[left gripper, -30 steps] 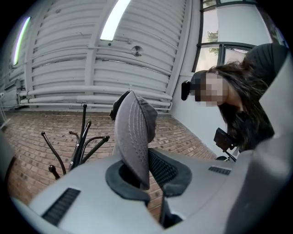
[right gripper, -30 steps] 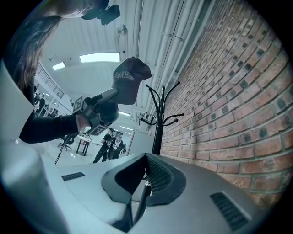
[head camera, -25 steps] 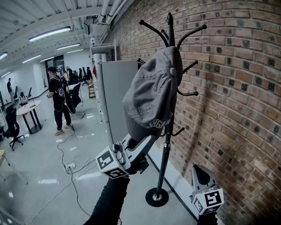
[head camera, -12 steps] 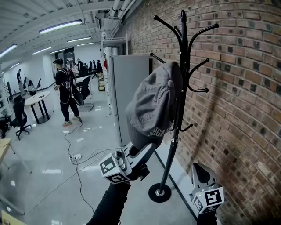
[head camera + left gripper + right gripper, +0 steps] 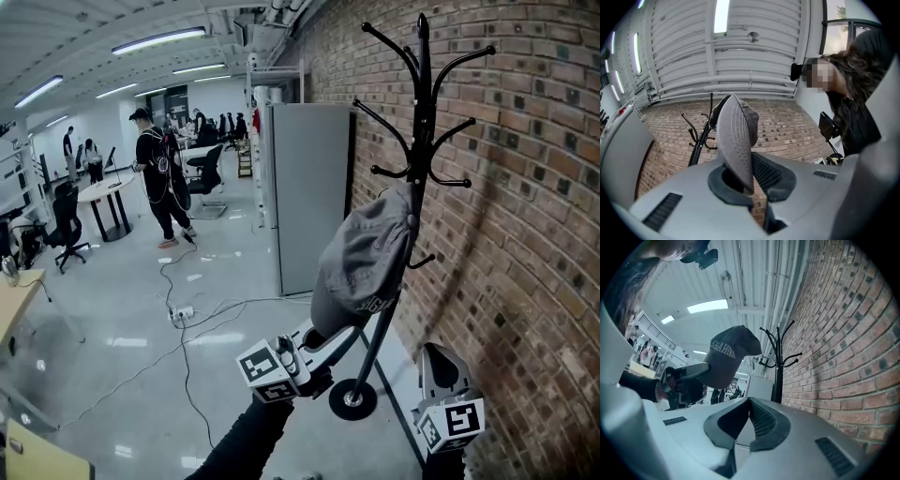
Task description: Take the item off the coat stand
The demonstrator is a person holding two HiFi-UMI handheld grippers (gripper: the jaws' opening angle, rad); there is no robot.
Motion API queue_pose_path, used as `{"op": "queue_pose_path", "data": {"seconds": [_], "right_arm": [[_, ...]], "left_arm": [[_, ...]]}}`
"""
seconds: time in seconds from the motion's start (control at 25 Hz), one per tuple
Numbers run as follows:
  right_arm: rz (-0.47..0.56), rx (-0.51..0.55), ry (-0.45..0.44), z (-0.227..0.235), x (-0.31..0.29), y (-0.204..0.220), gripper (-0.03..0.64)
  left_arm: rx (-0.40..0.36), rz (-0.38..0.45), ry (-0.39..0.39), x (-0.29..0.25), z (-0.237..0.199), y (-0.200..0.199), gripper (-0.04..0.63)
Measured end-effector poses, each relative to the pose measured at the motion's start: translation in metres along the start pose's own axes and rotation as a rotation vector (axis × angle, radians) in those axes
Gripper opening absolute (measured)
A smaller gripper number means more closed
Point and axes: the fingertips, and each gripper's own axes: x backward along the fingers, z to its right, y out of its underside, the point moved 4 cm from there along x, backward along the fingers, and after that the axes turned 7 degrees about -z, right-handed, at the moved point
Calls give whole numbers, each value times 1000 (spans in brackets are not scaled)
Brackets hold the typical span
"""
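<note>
We are viewing the brick wall [image 5: 525, 234] with the coat stand [image 5: 424, 112] standing upright before it. The grey cap [image 5: 361, 262] is hanging clear of the hooks, at seven o'clock from them. We are clamping the left gripper [image 5: 322, 337] on its brim. The right gripper [image 5: 434, 361], at five o'clock from the cap, is hovering closed and empty.

1. Wears a black long sleeve [image 5: 246, 439] on the left arm and a dark top [image 5: 862, 126].
2. Shows a left gripper [image 5: 323, 336] and a right gripper [image 5: 433, 352], both with smooth, rounded, pale grey shells.
3. Bears on each a cube [image 5: 272, 372] faced with black-and-white square markers.
4. Has dark ribbed pads [image 5: 765, 172] set in black surrounds.
5. Has dark slotted vents [image 5: 663, 211] cut into the shells on either side.
</note>
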Motion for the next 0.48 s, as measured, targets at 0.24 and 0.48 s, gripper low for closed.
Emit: {"op": "queue_pose_path", "data": {"seconds": [0.24, 0.48], "right_arm": [[-7, -17, -6, -4, 14, 7, 9], [-37, -28, -14, -9, 31, 15, 9]], "left_arm": [[-12, -146, -82, 6, 17, 38, 25], [8, -184, -145, 10, 39, 53, 25]]}}
